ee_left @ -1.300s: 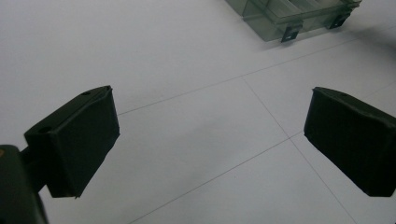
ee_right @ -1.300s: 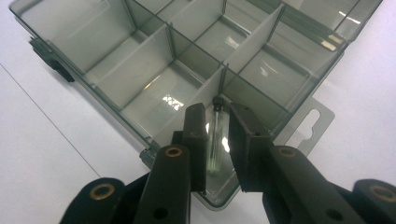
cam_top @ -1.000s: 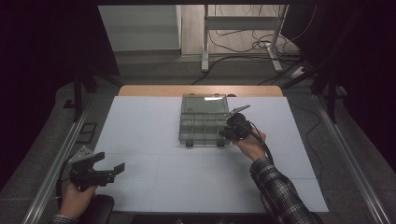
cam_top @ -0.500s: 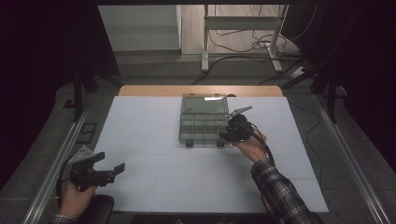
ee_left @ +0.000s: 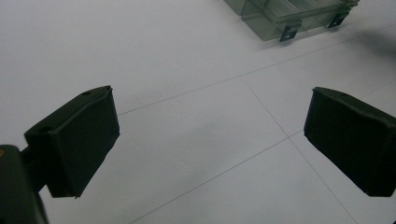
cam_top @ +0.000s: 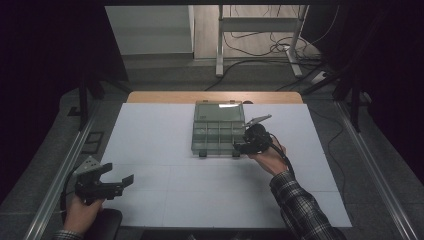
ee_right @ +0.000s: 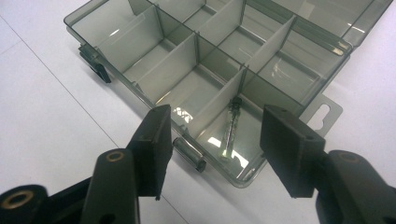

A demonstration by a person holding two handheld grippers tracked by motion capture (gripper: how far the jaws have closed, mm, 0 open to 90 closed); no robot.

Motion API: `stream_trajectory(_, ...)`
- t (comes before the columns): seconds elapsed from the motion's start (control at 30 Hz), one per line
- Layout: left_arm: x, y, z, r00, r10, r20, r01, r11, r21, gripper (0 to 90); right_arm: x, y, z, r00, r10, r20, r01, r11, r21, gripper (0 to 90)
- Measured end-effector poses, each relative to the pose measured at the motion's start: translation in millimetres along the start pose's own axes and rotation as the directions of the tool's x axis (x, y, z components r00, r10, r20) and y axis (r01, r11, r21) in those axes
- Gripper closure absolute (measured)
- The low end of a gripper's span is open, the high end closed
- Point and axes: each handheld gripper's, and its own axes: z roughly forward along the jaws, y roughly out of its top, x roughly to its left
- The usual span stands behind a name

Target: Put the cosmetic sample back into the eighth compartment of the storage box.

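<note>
A clear grey compartment box (cam_top: 218,127) sits open on the white table (cam_top: 165,195), its dividers (ee_right: 215,105) forming several cells. A small metal bolt (ee_right: 230,126) lies in the near corner cell. My right gripper (ee_right: 212,144) hovers open just over that cell's front edge, jaws either side of the bolt and above it; in the high view this right gripper (cam_top: 248,142) is at the box's right front corner. My left gripper (cam_top: 112,180) is open at the table's front left, far from the box (ee_left: 289,16), with nothing between its pads (ee_left: 79,140).
Two black latches (ee_right: 98,70) stick out from the box's front wall. The lid (cam_top: 220,106) lies flat behind it. Metal rails (cam_top: 55,180) run along both table sides. A desk frame and cables (cam_top: 260,45) stand on the floor beyond.
My right gripper has shifted slightly at the box's right front corner. The left gripper has barely moved.
</note>
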Motion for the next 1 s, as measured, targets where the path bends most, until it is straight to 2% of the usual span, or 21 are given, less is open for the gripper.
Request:
stream_trajectory(0.6, 0.0, 0.0, 0.1, 1.0000, 0.000, 0.000, 0.000, 1.0000, 0.000, 3.8, 6.2, -1.8, -12.5, 0.9998, 0.001, -0.022, -0.001, 1.000, -0.001, 30.9)
stream_trajectory(1.0, 0.1, 0.0, -0.1, 1.0000, -0.001, 0.001, 0.001, 1.0000, 0.000, 3.8, 7.9, -8.0, -20.2, 0.9994, 0.002, -0.035, -0.002, 1.000, -0.009, 28.1)
